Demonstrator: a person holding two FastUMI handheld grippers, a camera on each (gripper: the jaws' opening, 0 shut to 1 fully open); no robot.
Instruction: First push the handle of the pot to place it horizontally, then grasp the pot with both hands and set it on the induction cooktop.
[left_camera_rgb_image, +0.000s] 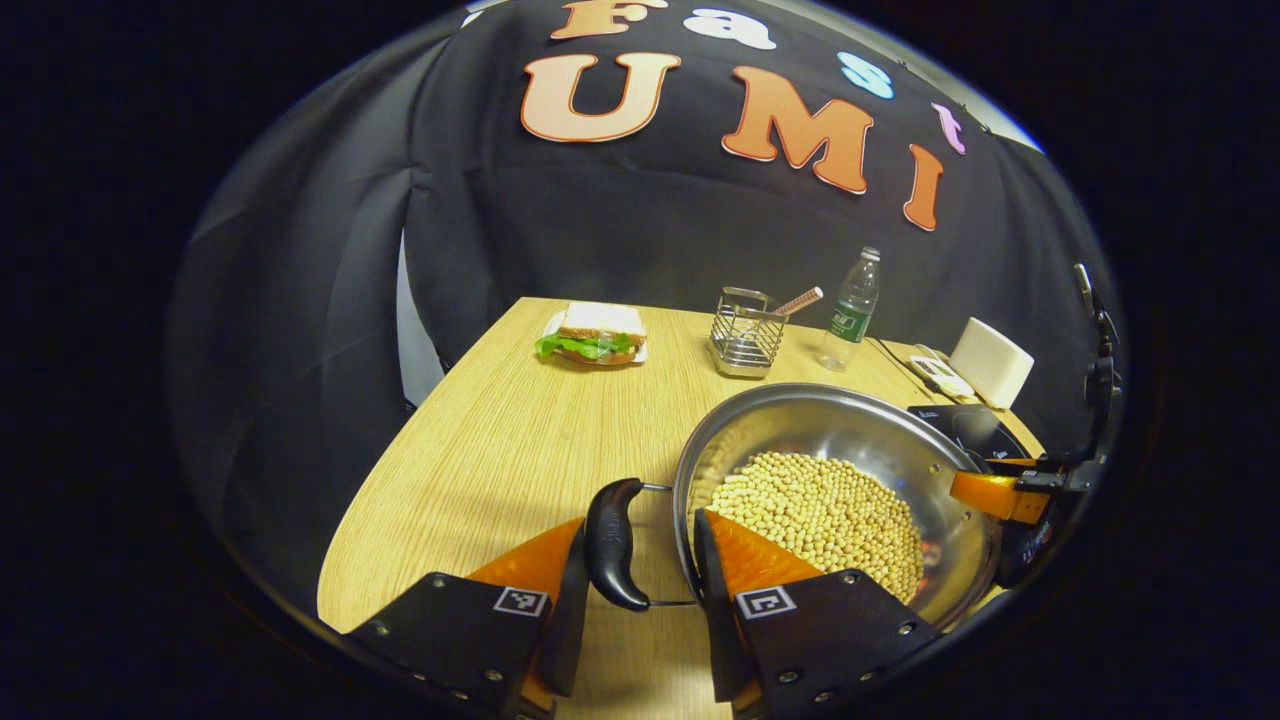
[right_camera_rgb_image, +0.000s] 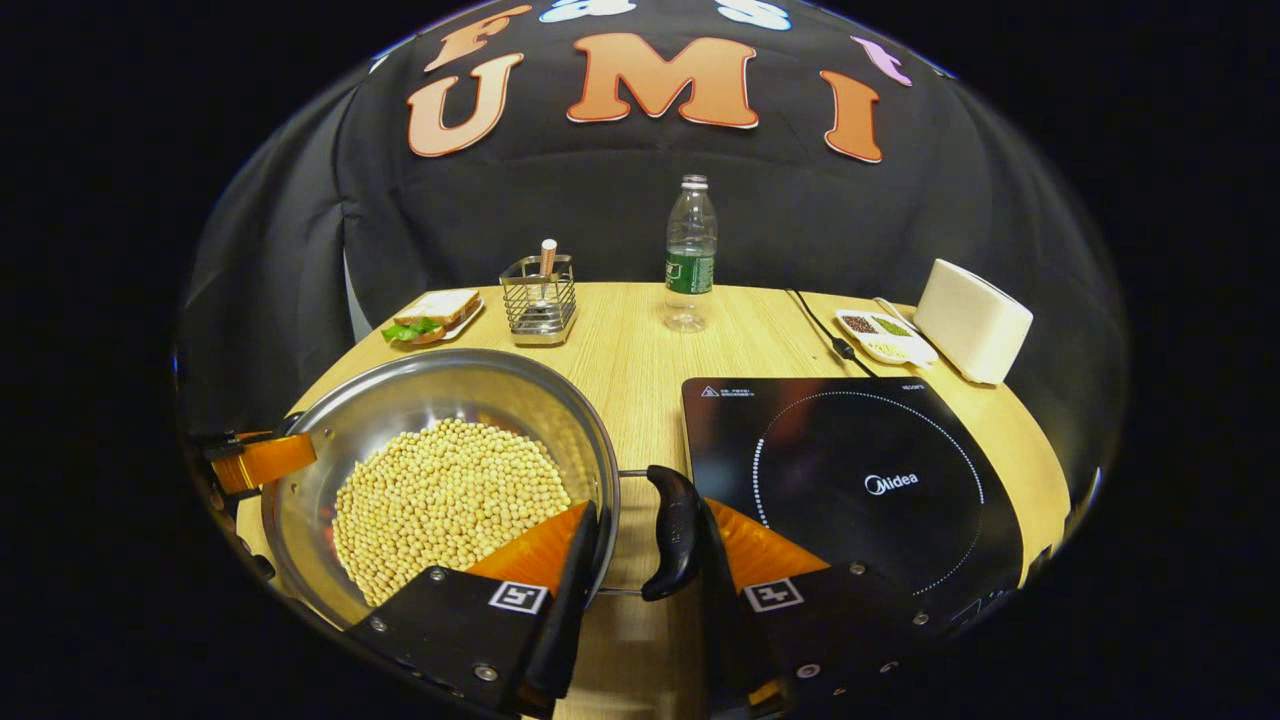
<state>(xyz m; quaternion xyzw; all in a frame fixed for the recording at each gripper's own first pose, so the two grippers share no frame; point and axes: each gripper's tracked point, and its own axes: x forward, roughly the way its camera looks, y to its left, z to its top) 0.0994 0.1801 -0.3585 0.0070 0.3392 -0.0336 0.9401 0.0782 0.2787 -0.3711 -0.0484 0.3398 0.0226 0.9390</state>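
A steel pot (left_camera_rgb_image: 830, 420) (right_camera_rgb_image: 440, 400) holding soybeans (right_camera_rgb_image: 440, 500) stands on the wooden table, just left of the black induction cooktop (right_camera_rgb_image: 860, 480) (left_camera_rgb_image: 975, 430). Its two black side handles lie level. My left gripper (left_camera_rgb_image: 640, 525) is open around the left handle (left_camera_rgb_image: 615, 545), which rests against its left finger, while the right finger overlaps the pot rim. My right gripper (right_camera_rgb_image: 648, 510) is open around the right handle (right_camera_rgb_image: 672, 545), which touches its right finger, with a gap to the left finger at the rim. Each gripper's orange finger also shows at the pot's far rim in the other's view.
Along the back of the table (right_camera_rgb_image: 640, 370) stand a sandwich on a plate (right_camera_rgb_image: 432, 315), a wire holder (right_camera_rgb_image: 538, 295), a water bottle (right_camera_rgb_image: 690, 255), a small sectioned dish (right_camera_rgb_image: 885, 335) and a white box (right_camera_rgb_image: 972, 320). The cooktop's cable (right_camera_rgb_image: 820, 325) runs toward the wall.
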